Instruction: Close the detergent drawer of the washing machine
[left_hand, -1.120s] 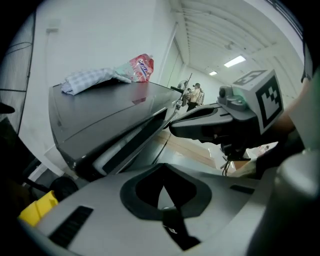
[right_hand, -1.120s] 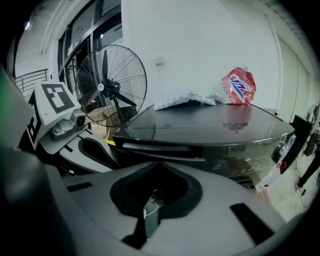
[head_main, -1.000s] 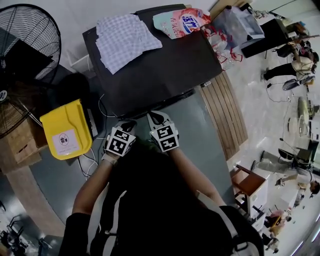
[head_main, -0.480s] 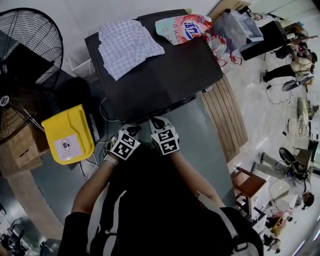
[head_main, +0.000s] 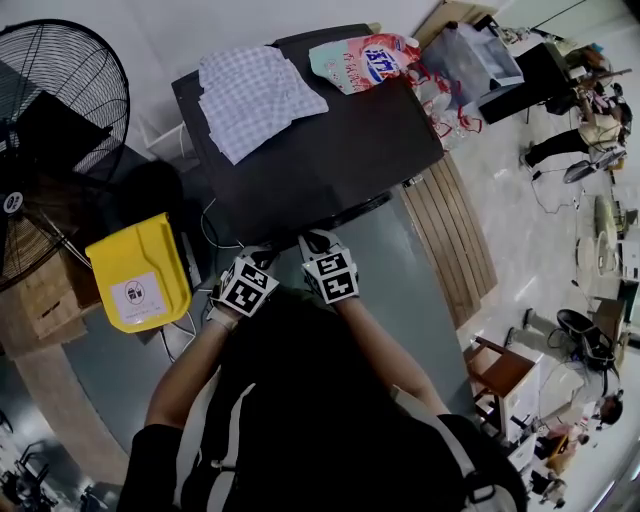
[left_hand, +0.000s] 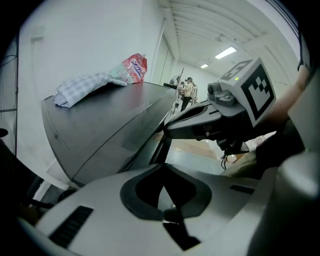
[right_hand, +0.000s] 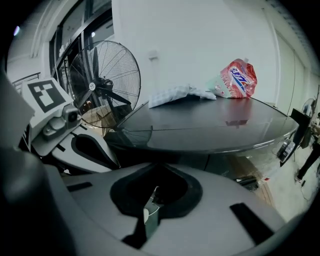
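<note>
The washing machine is a dark box seen from above; a checked cloth and a pink detergent pouch lie on its lid. Its front face is hidden below the lid's near edge, so I cannot make out the detergent drawer. My left gripper and right gripper sit side by side just before that edge, both shut and empty. In the left gripper view the lid slopes away and the right gripper crosses in front. The right gripper view shows the lid and the left gripper.
A large floor fan stands at the left, with a yellow bin and a cardboard box below it. Cables trail by the bin. A wooden pallet lies right of the machine. People stand far off at the right.
Both grippers stay together at the machine's front edge. The left gripper's marker cube has rolled slightly; the head view has drifted a little.
</note>
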